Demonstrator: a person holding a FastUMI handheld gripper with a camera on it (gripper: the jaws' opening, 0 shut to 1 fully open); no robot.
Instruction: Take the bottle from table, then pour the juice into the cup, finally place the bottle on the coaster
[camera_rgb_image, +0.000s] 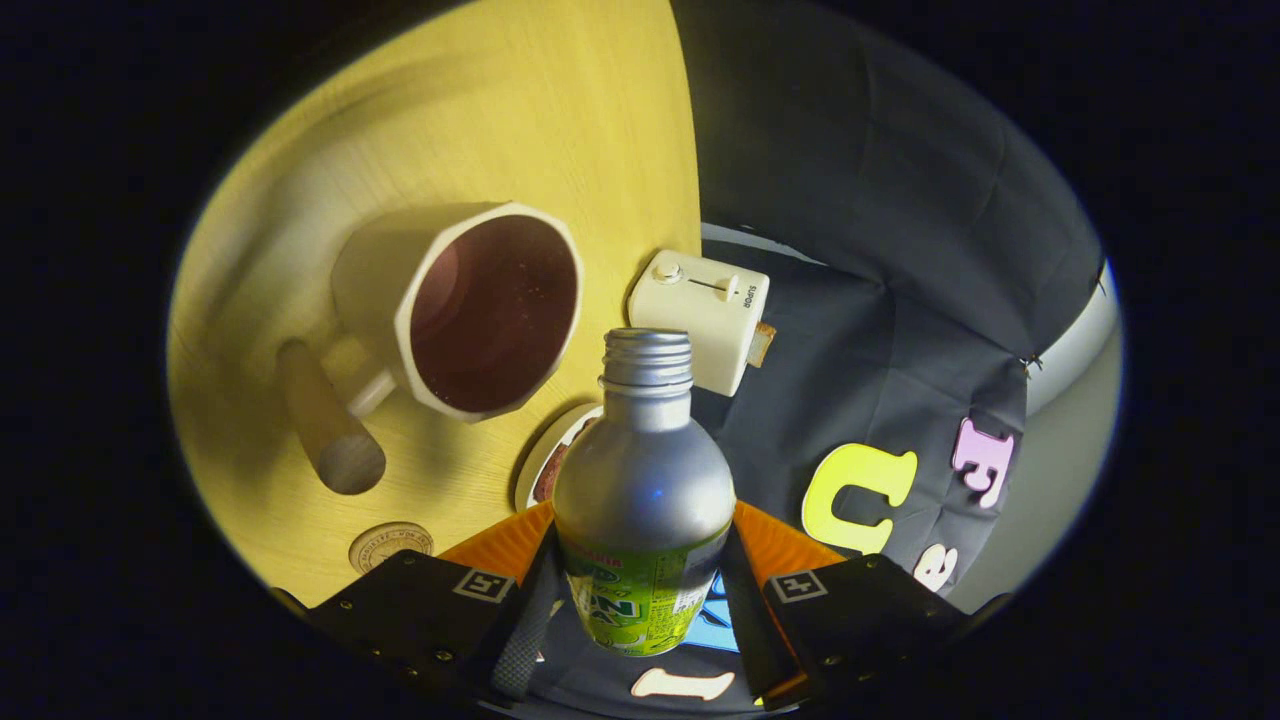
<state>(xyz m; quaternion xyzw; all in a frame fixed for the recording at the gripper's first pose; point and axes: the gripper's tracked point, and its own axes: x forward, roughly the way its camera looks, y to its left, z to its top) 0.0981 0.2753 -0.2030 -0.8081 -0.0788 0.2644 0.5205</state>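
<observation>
A silver metal bottle (640, 480) with a green label and an open threaded neck sits between my fingers, and my gripper (640, 600) is shut on its lower body. The whole view is rolled, so the wooden table (520, 120) stands on edge and the bottle is tipped sideways. Just beyond the bottle's mouth and to one side is a white faceted cup (480, 310) with a wooden handle (325, 420); its inside looks dark reddish-brown. A round white-rimmed disc (545, 462) lies partly hidden behind the bottle. A small round stamped disc (390, 547) rests near one finger.
A small white toaster-like box (700, 320) with a slider sits at the table's edge beyond the bottle's neck. Past that edge hangs the booth's black cloth wall (880, 200). Bare tabletop stretches beyond the cup.
</observation>
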